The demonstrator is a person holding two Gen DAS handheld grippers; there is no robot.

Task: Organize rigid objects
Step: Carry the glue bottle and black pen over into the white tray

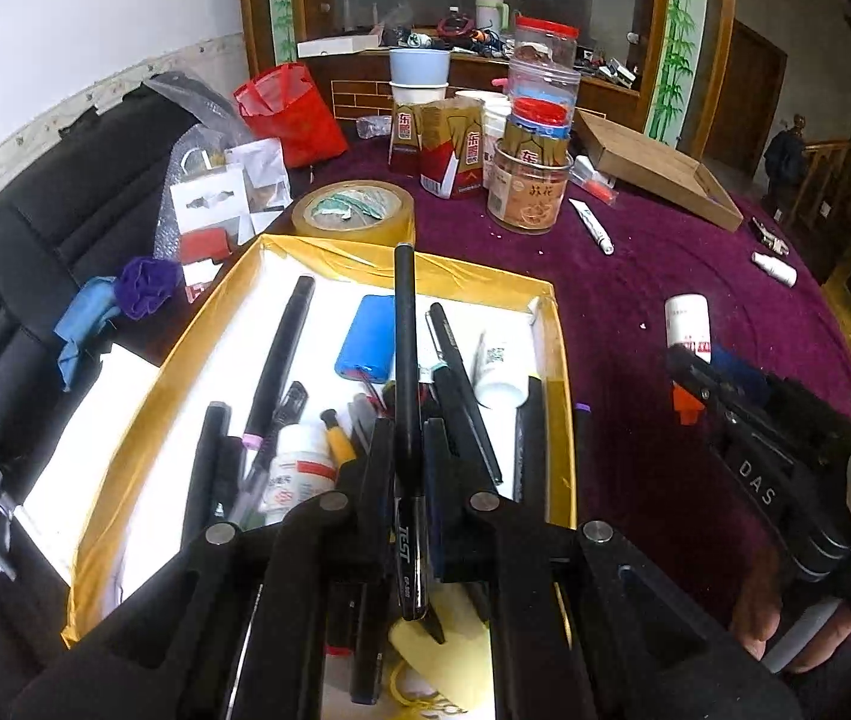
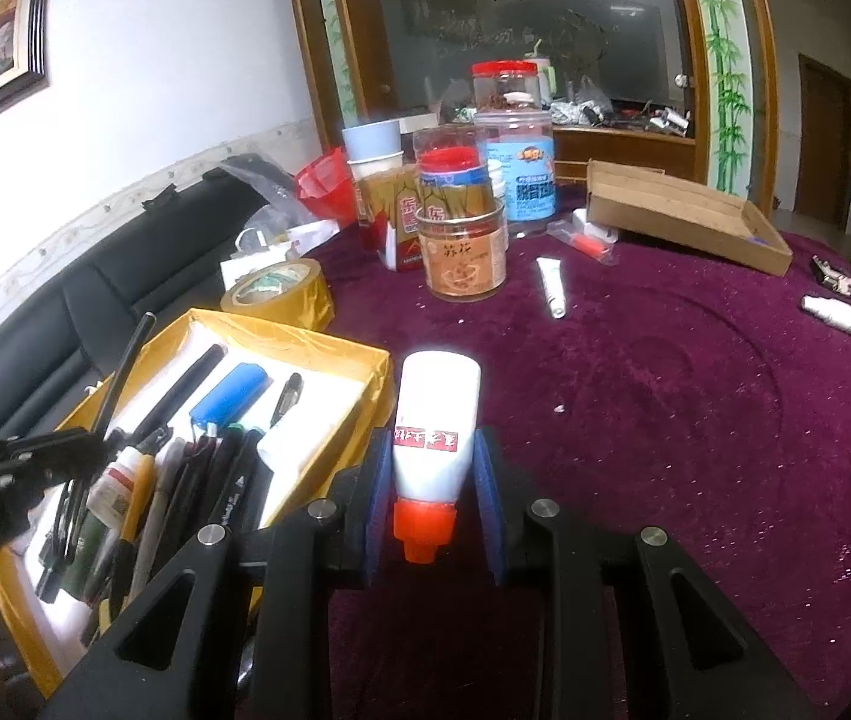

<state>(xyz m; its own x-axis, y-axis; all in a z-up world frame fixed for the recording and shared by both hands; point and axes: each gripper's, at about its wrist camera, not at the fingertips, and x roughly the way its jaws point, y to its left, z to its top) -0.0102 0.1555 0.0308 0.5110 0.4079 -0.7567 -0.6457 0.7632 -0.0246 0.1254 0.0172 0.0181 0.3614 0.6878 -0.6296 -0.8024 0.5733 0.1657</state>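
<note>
My left gripper [image 1: 407, 438] is shut on a slim black pen [image 1: 405, 330], which sticks up forward over the yellow box [image 1: 562, 450]. Inside the box lie several pens, a blue battery pack [image 1: 366, 339] and white bottles. In the right wrist view my right gripper [image 2: 432, 462] is shut on a white bottle with an orange cap [image 2: 436, 414], cap toward the camera, just right of the yellow box [image 2: 305, 339] above the purple cloth. The left gripper [image 2: 95, 450] shows at the left edge there with its pen [image 2: 128, 366]. The right gripper [image 1: 725, 396] and its bottle [image 1: 688, 324] appear at the right of the left wrist view.
Beyond the box stand a brown tape roll [image 1: 353, 210], drink cartons and clear jars [image 1: 530, 192]. A cardboard tray [image 1: 659, 168], a white tube [image 1: 590, 225] and a small white bottle [image 1: 776, 267] lie on the purple tablecloth [image 2: 695, 420]. A black sofa [image 1: 5, 300] runs along the left.
</note>
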